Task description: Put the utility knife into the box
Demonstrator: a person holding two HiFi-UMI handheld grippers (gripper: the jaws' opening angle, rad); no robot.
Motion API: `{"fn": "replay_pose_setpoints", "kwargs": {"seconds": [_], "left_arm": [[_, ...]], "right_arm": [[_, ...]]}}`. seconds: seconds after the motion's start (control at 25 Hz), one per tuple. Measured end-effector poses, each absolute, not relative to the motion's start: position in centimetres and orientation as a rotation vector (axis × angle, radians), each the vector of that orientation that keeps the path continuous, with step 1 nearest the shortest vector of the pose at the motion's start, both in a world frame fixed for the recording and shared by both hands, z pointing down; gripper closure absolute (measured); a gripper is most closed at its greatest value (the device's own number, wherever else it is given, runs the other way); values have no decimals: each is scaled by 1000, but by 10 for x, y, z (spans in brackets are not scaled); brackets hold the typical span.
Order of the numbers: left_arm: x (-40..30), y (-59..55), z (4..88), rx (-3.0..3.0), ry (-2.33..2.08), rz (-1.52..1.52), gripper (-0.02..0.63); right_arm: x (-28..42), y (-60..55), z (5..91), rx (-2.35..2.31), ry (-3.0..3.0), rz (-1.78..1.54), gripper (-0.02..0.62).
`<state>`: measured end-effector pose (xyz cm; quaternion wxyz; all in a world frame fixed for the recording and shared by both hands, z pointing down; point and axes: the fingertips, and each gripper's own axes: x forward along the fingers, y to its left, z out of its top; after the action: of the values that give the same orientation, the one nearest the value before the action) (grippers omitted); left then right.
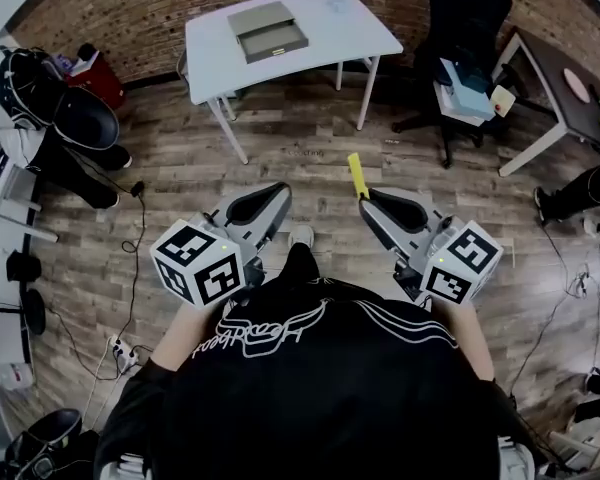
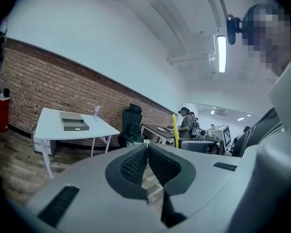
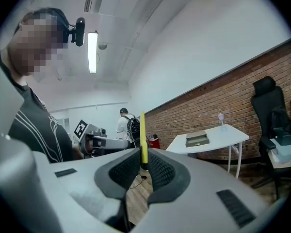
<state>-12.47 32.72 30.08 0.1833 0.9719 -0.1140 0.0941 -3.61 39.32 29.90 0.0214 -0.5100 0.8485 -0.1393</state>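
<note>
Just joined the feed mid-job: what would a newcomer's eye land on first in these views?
The yellow utility knife stands out first, clamped in the right gripper and poking forward over the wood floor. Next comes the white table far ahead by the brick wall, with the grey box on it. The left gripper is shut on nothing.

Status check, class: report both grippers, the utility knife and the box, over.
Left gripper shut, empty. Right gripper shut on utility knife. Box on white table ahead. Only wood floor between.
</note>
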Motion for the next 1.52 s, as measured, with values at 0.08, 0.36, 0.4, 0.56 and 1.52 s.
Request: {"fn": "replay_pose_setpoints", "kwargs": {"seconds": [0.08,0.36,0.4,0.56,1.52], "left_arm": [[-120,324,307,2740,-307,266,571],[-98,276,320,2720,-288,274,572],[-93,263,322,2709,-288,280,571],[-75,220,331,2677,-278,302,571],[-8,-69,384,2519,-332,379,571]], "right_arm": [[-32,390,305,-1592,2617,-441,545],[-7,343,317,-1621,2601,-485,545],[-2,331,318,-1624,2597,-501,545],[17,290,327,-1631,2577,-566,545],[74,-6,367,-1610,2653,-788,545]]}}
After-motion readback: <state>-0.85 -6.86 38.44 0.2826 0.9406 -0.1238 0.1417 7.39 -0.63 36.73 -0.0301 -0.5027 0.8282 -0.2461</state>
